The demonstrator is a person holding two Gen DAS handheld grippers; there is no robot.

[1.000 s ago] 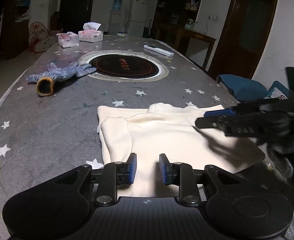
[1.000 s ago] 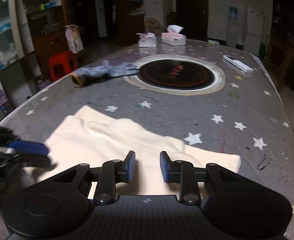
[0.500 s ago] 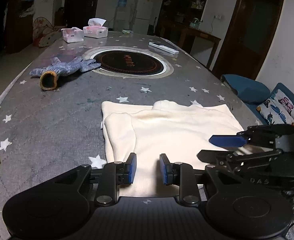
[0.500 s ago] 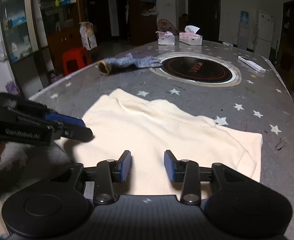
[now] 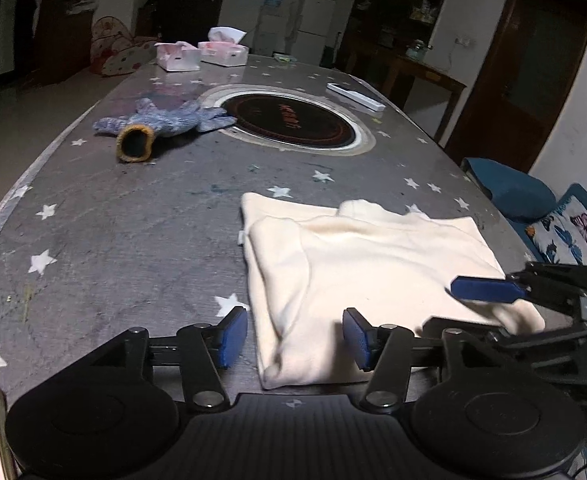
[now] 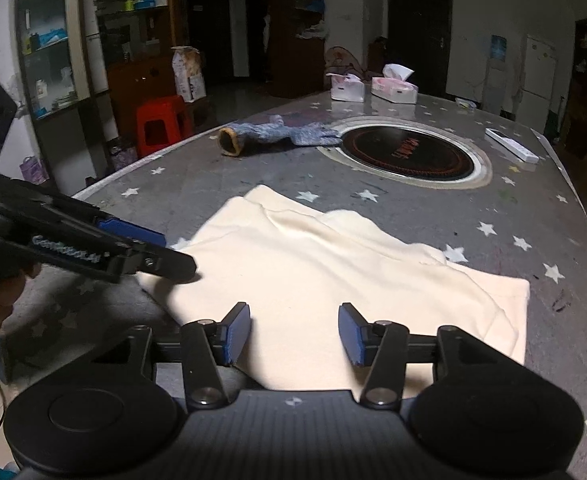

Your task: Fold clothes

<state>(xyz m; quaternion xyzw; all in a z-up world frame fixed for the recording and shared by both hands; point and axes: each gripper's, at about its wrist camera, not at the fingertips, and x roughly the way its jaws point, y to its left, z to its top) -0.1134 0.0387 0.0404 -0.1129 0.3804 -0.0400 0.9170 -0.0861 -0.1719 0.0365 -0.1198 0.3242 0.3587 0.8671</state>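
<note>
— Tabletop first: what is it? (image 5: 133,240)

— Grey quilted table cover (image 6: 533,216) with white stars, and a round black cooktop (image 5: 289,120) with a pale rim set into its middle.

— Where is the clothing?

— On the near part of the table lies a cream folded garment (image 5: 365,264), flat, its layered edge toward the left side in the left wrist view. In the right wrist view the same garment (image 6: 333,280) spreads from just in front of the fingers toward the cooktop.

— And the tools?

— Left gripper (image 5: 295,338) has its blue-padded fingers set wide, straddling the garment's near left corner without gripping it. Right gripper (image 6: 293,334) is equally wide, over the garment's near edge, nothing held between the pads.

— Do they see each other?

— Yes. The right gripper (image 5: 489,304) reaches in over the garment's right corner; the left gripper (image 6: 149,248) comes in at the cloth's left edge.

— Smaller things?

— A blue-grey knitted glove (image 5: 161,124) with a yellow cuff beside the cooktop, two pink-and-white tissue boxes (image 6: 373,86) at the far end, a white remote (image 5: 355,96) right of the cooktop.
</note>
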